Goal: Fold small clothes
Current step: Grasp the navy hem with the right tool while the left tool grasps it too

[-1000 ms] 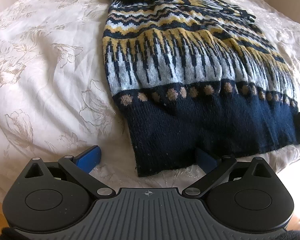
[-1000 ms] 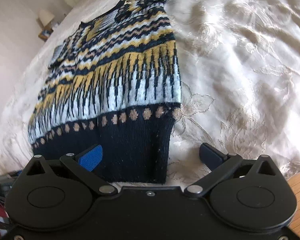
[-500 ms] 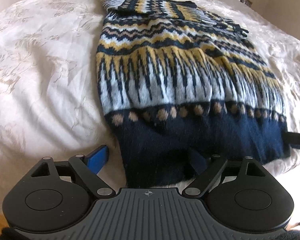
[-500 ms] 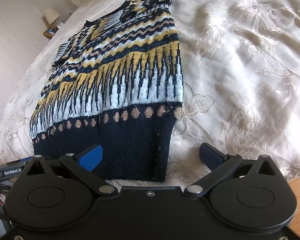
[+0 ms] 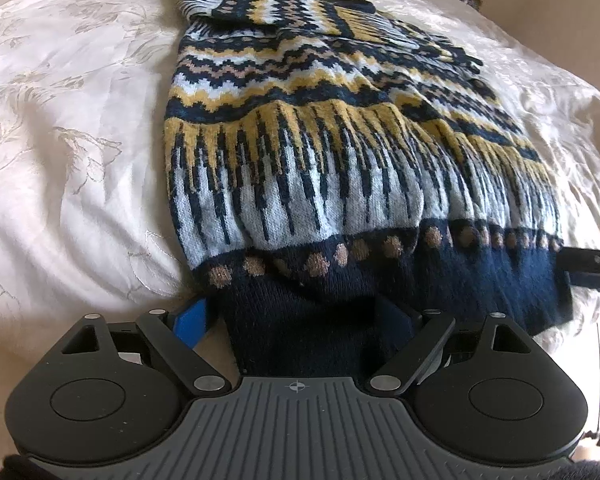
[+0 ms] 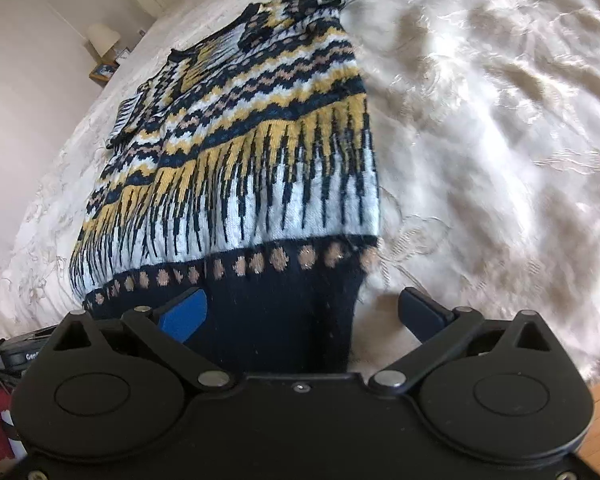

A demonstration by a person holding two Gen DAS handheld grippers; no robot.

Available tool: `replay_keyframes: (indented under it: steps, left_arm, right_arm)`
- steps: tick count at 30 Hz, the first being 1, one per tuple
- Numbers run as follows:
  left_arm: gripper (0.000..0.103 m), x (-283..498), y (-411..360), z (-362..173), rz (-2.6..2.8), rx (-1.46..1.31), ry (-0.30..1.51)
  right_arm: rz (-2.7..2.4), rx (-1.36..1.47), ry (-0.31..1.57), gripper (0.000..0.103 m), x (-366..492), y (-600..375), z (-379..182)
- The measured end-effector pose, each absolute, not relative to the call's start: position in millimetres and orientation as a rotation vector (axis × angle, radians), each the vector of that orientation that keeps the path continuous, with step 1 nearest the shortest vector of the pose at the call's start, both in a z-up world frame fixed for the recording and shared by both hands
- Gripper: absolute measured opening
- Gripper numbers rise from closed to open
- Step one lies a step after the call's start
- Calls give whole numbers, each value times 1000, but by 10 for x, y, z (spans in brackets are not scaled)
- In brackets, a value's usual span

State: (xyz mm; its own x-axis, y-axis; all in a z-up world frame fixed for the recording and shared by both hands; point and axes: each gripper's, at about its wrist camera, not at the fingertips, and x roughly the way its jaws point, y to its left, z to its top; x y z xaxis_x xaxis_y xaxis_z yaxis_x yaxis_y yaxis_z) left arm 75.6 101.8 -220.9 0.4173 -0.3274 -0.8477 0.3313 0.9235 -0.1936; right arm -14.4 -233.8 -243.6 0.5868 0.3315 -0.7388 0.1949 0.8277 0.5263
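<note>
A: Where the navy hem bunches at six o'clock in the left wrist view, what is the left gripper (image 5: 296, 316) doing?

B: Its jaws are spread wide, straddling the hem's left corner of the patterned knit sweater (image 5: 320, 168). The blue pad (image 5: 190, 320) sits at seven o'clock just outside the fabric edge, and the other finger presses into the wool at five o'clock. The cloth between them is rumpled, but they are not clamped on it.

A: And the right gripper (image 6: 300, 316)?

B: Released too. Its blue pad (image 6: 182, 316) lies on the navy band at seven o'clock; the dark finger (image 6: 422, 314) rests at five o'clock on the bare bedspread (image 6: 500, 160), apart from the sweater's edge.

A: Where does the sweater lie?

B: Flat on the cream embroidered bedspread, hem towards both cameras, neckline away at twelve o'clock. In the left view the right gripper's dark tip shows at three o'clock, beside the hem's far corner.

A: Anything else?

B: A lamp (image 6: 104, 38) at ten o'clock, right view.
</note>
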Motion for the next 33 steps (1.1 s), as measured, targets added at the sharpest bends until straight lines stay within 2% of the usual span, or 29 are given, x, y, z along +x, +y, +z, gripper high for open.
replay_keyframes:
  steps: [2,4,6,9,11,14,16,17,18,30,33]
  left_arm:
    - [86,770,1014,-2213,-418,9,1069]
    - [86,790,1005,-2217,-418,13,1077]
    - [86,800,995,-2218,-412,11,1076]
    - [83,792,1002,-2211,-387,-13,1063]
    - [73,780,1028,-2198,-361,-38,1050]
    - [68,786,1131,-2182,-335,-125,1045]
    - [65,809,1204,-2173,-333,-179,1044]
    - [65,820,1240,-2168,-335,-200,1043]
    - [65,828,1269,-2162,-341,-215,1039]
    - [64,874,1479,-2158,-342,-377,1006]
    - [64,872,1522,-2133,-325,-417,988]
  right_arm:
    - [99,619,963,93,-94,-2327,-2474]
    - [100,630,963,83,-56,-2321,-2493]
    - [103,643,968,64,-27,-2326,-2497]
    - [131,674,992,51,4,-2325,-2521]
    - [145,687,1005,45,14,-2308,-2533]
    - [148,696,1013,45,18,-2286,-2534]
    - [144,716,1011,38,18,-2295,-2538]
    - [142,720,1010,21,19,-2302,-2538]
    - [136,725,1014,13,23,-2308,-2541]
    - [50,712,1031,11,-95,-2410,-2489]
    - [51,708,1046,14,-57,-2398,-2498]
